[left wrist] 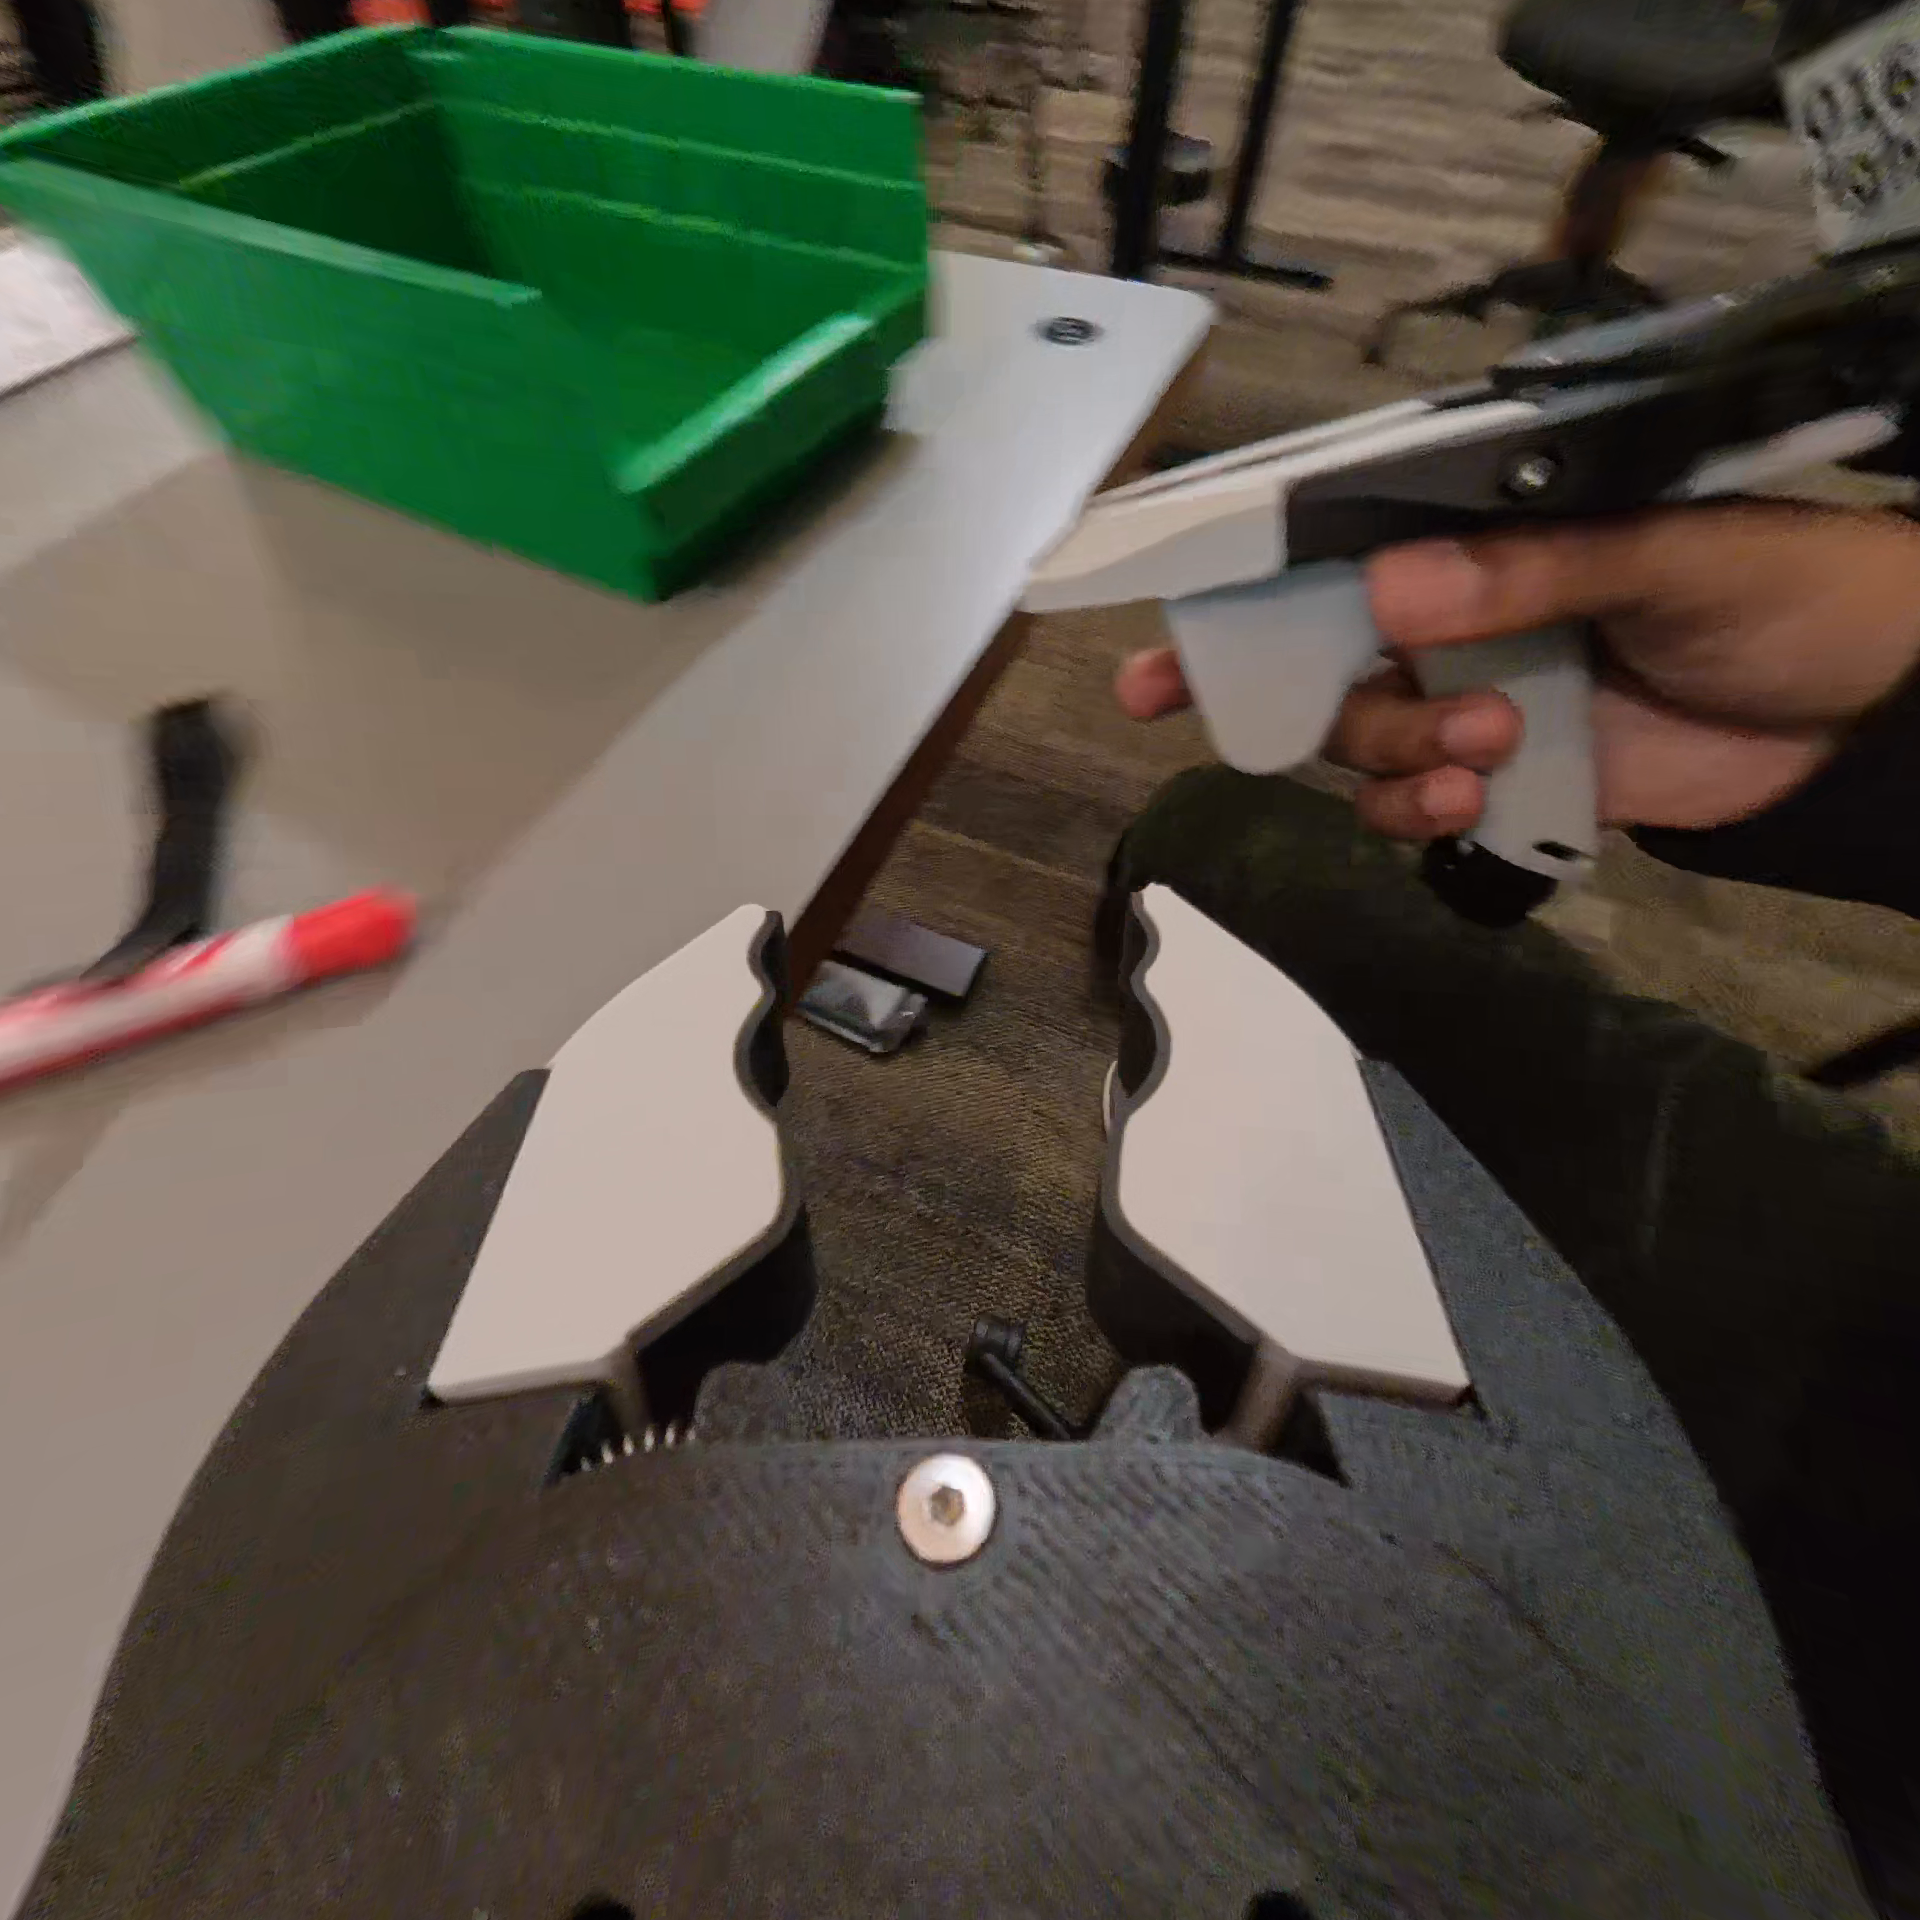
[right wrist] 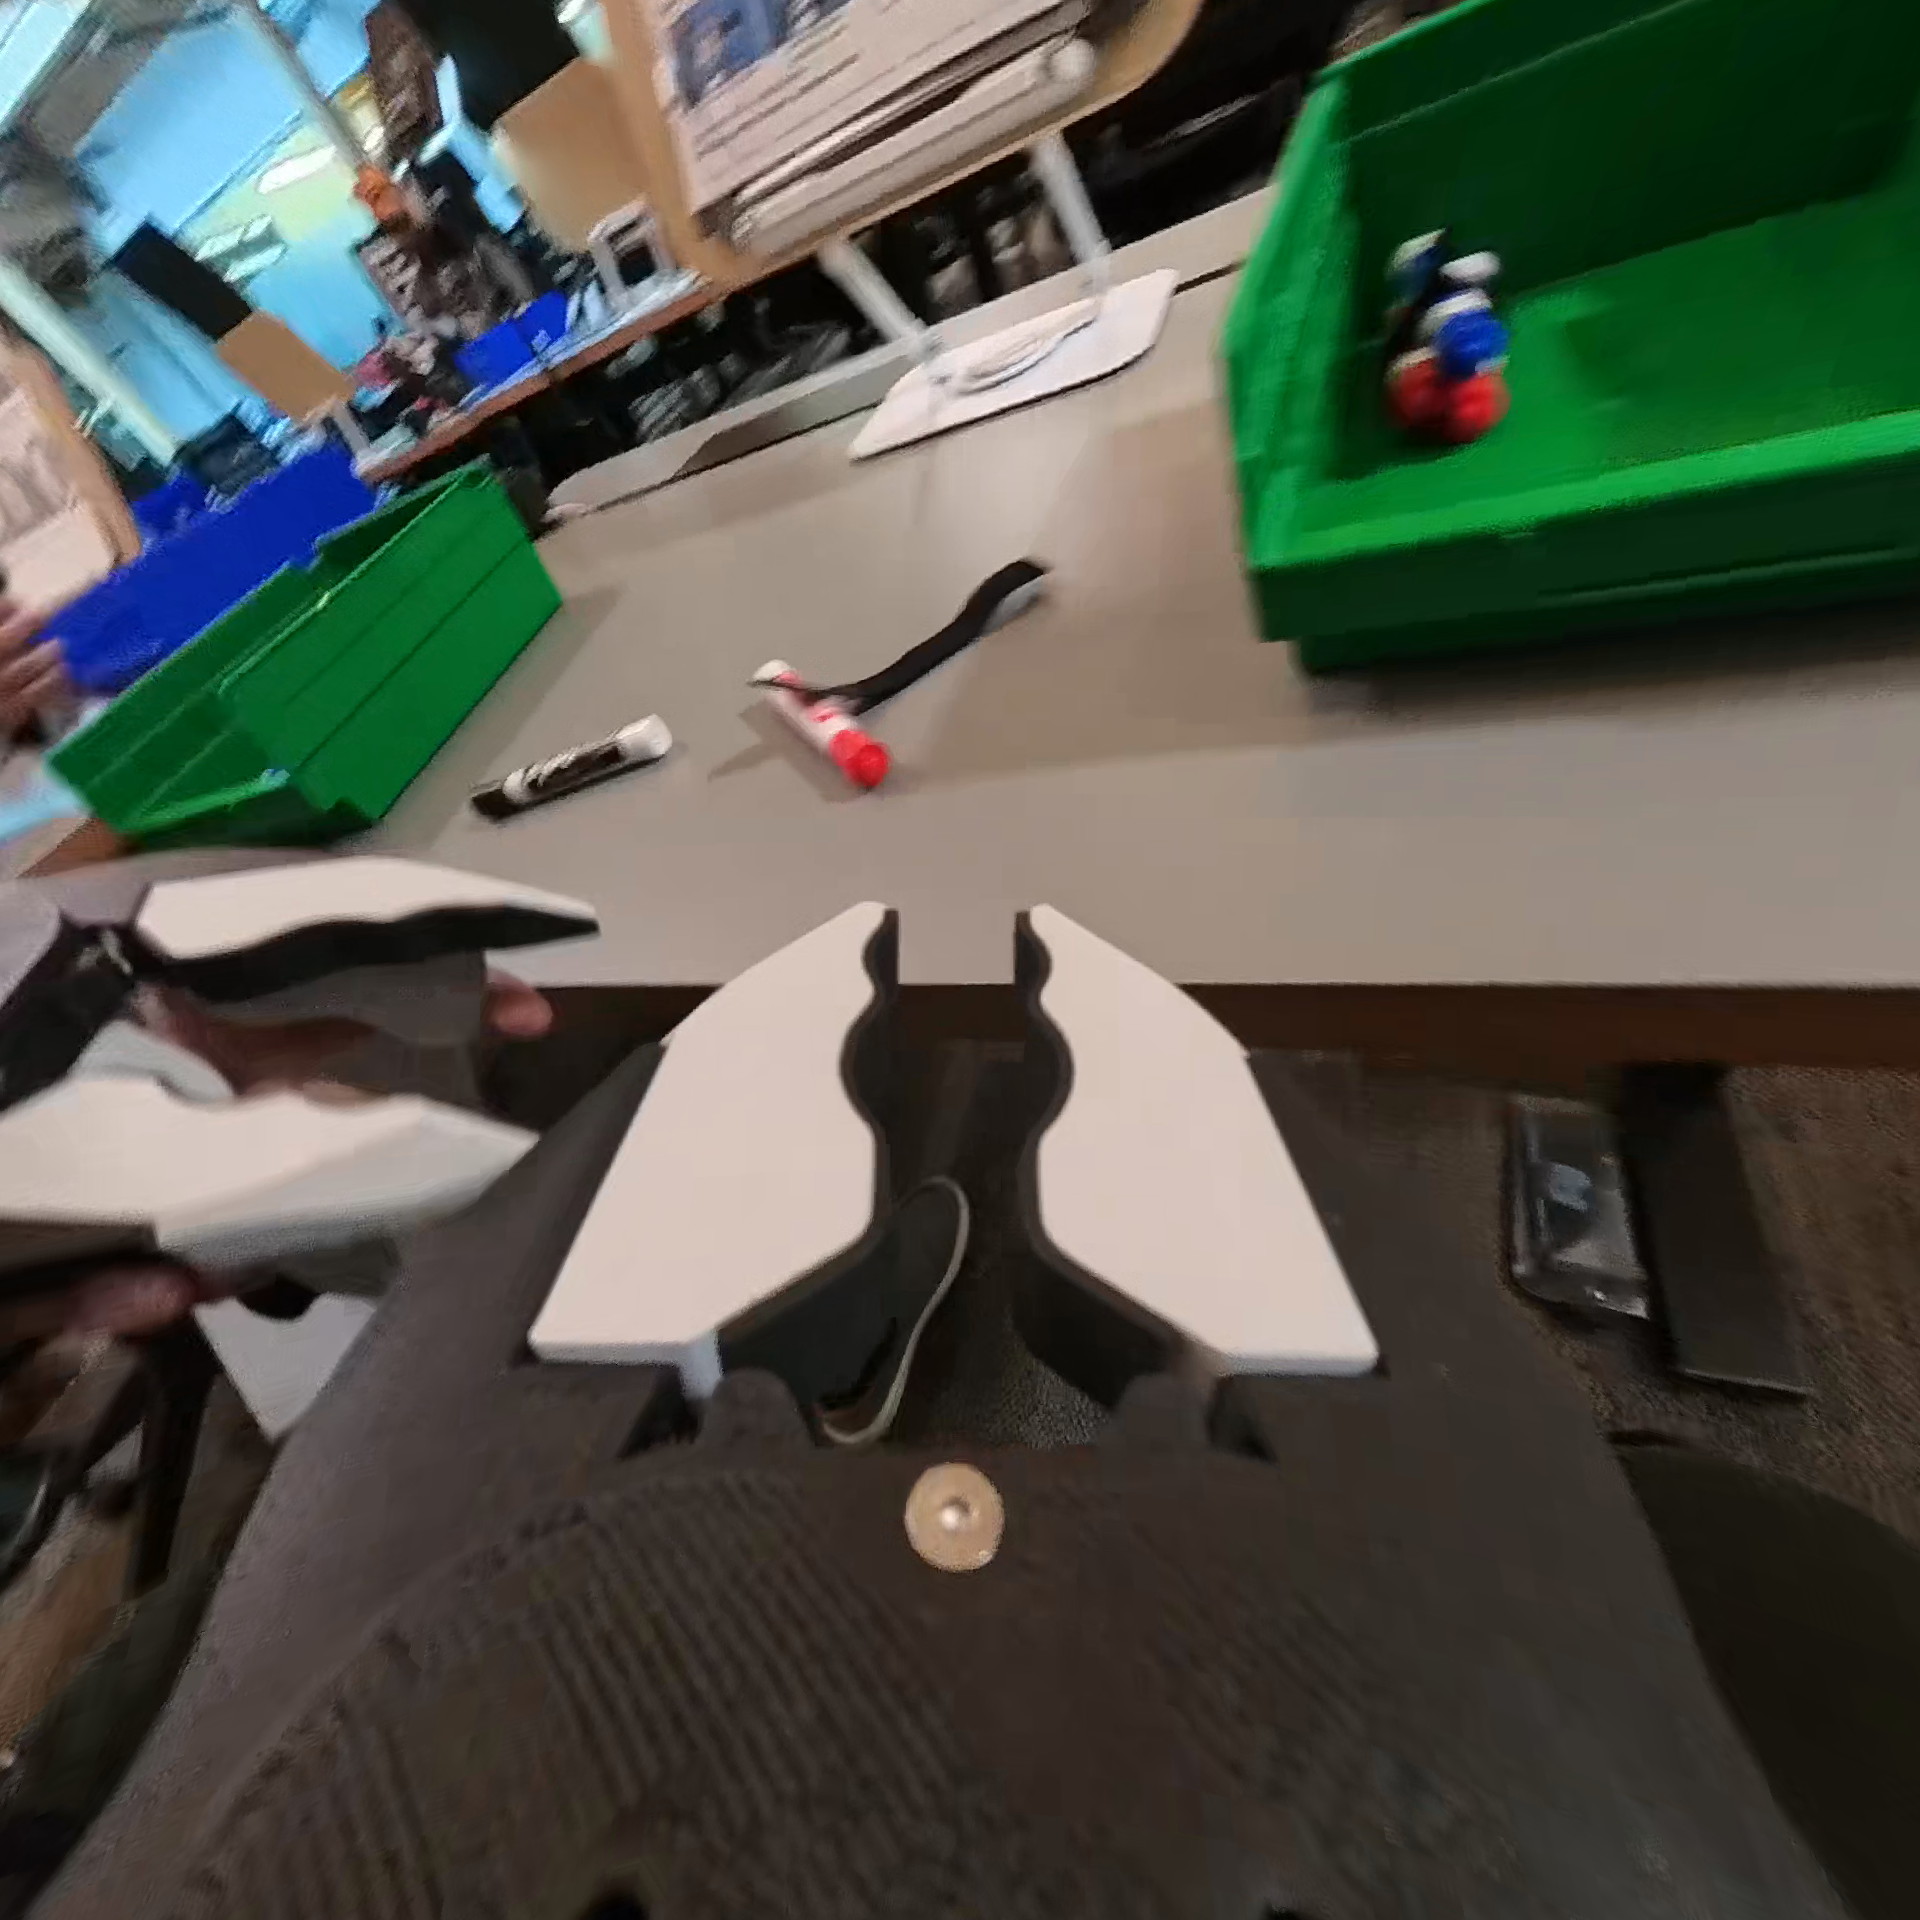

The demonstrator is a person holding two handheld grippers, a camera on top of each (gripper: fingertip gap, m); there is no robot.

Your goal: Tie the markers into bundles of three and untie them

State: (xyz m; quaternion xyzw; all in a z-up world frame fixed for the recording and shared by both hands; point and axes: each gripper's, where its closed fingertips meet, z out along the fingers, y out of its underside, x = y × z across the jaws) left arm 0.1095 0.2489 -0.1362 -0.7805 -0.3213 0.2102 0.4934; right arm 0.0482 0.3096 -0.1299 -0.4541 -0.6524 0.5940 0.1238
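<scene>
Hovering empty past the tabletop edge, the left gripper gapes wide above carpet, a red-capped marker lying crosswise to its left, near a green bin. From the right view, the right gripper, parted and empty, faces the tabletop's near edge; the marker's cap points toward it, with bare surface around.

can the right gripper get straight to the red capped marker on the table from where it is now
Probably yes. The right gripper is open at the table edge, and only bare tabletop lies between it and the red-capped marker, whose far end touches a black strap.
</scene>
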